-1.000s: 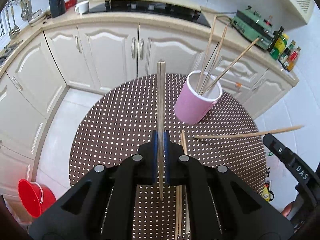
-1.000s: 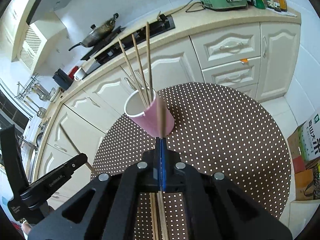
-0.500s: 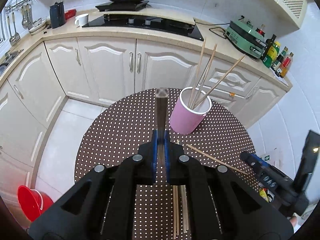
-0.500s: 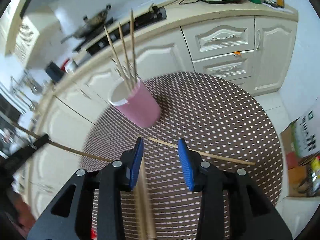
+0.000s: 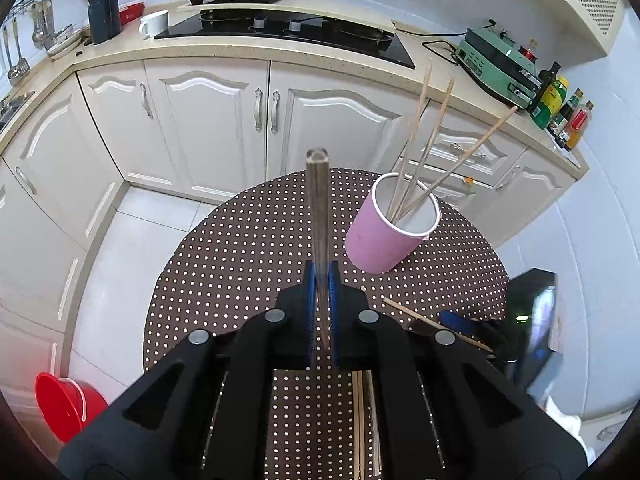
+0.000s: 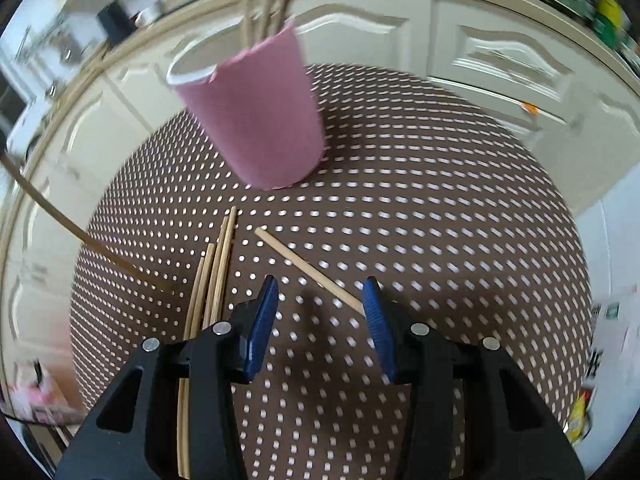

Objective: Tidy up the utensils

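Chopsticks on the table: a bundle of loose ones [image 6: 212, 276] lies side by side on the brown polka-dot table [image 6: 440, 208], just left of the right gripper [image 6: 320, 300] in the right wrist view, partly under its left finger. A single chopstick [image 6: 304, 266] lies apart from the bundle at a slant; its near end runs to the right blue pad [image 6: 378, 320]. Cannot tell whether the pad touches it.

Right gripper: jaws apart and closing, close above the table. Only bare tabletop between the pads; nothing gripped. Right wrist view is motion-blurred.

Left gripper [image 5: 320, 280]: jaws together, clamped on one held chopstick [image 5: 318, 216], which sticks out forward beyond the blue pads, blunt end far from the camera. In the left wrist view the right gripper shows as a blurred black shape at the right edge of the table, over the slanted chopstick.

Beyond both grippers: pink cup [image 5: 390, 228] stands upright on the table, white inside, near its far side. Three chopsticks in the cup [image 5: 424, 148] lean outward above the rim.

Behind the table: white kitchen cabinets [image 5: 216, 120], counter with black cooktop [image 5: 288, 28], a pan on it. Green appliance [image 5: 500, 64] and bottles [image 5: 560, 104] on the counter at right. Red bucket [image 5: 64, 404] on the floor at lower left.
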The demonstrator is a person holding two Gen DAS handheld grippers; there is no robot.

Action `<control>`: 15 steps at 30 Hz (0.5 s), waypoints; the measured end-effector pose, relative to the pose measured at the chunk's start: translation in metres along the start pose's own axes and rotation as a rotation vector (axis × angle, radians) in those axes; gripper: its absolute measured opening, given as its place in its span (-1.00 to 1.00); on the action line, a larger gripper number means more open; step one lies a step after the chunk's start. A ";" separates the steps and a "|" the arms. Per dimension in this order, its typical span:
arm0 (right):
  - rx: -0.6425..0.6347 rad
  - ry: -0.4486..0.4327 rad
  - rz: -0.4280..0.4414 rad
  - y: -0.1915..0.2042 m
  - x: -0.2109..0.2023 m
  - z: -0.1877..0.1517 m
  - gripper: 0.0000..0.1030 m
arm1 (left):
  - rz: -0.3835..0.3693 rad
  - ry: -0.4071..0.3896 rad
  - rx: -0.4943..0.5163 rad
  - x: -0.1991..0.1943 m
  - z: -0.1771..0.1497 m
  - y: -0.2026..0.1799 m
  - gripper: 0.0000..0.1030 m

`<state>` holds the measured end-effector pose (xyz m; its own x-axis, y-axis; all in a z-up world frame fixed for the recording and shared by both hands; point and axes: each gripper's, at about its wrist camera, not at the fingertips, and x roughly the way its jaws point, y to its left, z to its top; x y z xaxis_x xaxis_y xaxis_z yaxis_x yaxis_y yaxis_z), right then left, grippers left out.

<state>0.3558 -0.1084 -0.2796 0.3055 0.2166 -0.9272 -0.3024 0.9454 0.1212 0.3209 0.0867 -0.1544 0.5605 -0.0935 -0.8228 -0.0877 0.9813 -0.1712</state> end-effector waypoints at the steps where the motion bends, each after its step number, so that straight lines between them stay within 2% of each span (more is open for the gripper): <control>1: -0.016 0.034 -0.027 0.003 0.010 0.002 -0.55 | -0.003 0.003 -0.003 0.002 0.002 0.001 -0.87; 2: -0.026 0.024 -0.048 0.006 0.013 0.003 -0.58 | -0.004 0.005 -0.006 0.003 0.003 0.002 -0.87; 3: -0.026 0.023 -0.044 0.007 0.013 0.004 -0.77 | -0.003 0.007 -0.008 0.005 0.005 0.003 -0.87; 5: 0.005 0.036 -0.007 0.005 0.014 0.006 -0.88 | -0.005 0.010 -0.012 0.007 0.007 0.005 -0.87; 9: 0.098 0.033 0.022 -0.006 0.009 0.007 -0.91 | -0.001 0.006 -0.009 0.008 0.014 0.003 -0.87; 11: 0.164 -0.012 0.060 -0.012 -0.004 0.007 -0.91 | -0.003 0.004 -0.004 0.008 0.016 0.002 -0.87; 15: 0.219 -0.096 0.073 -0.014 -0.035 0.010 -0.91 | -0.009 0.001 0.005 0.005 0.017 -0.001 -0.87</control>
<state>0.3586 -0.1268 -0.2451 0.3773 0.2983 -0.8767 -0.1267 0.9544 0.2703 0.3377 0.0879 -0.1490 0.5608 -0.1022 -0.8216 -0.0789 0.9813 -0.1758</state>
